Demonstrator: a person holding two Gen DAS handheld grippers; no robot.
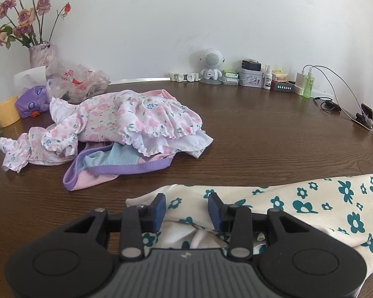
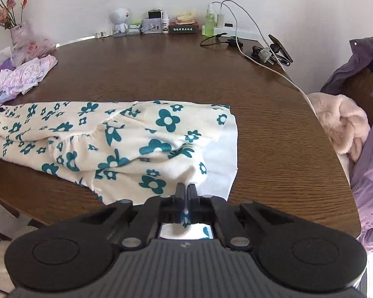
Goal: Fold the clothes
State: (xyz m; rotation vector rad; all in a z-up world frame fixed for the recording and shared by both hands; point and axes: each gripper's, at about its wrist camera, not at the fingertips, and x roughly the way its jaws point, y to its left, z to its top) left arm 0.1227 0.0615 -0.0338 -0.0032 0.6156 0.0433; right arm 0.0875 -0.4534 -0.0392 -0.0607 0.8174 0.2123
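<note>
soft cream floral garment (image 2: 116, 136), wood-grain table (image 2: 273, 129)

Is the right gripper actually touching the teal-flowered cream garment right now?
Touching. The right wrist view shows the right gripper with jaws closed, pinching the near edge of the teal-flowered cream garment.

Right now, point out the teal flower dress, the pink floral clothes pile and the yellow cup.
teal flower dress (image 2: 126, 134): right wrist view, middle of the cloth.
pink floral clothes pile (image 1: 126, 121): left wrist view, top of the heap.
yellow cup (image 1: 8, 113): left wrist view, its side wall.
</note>
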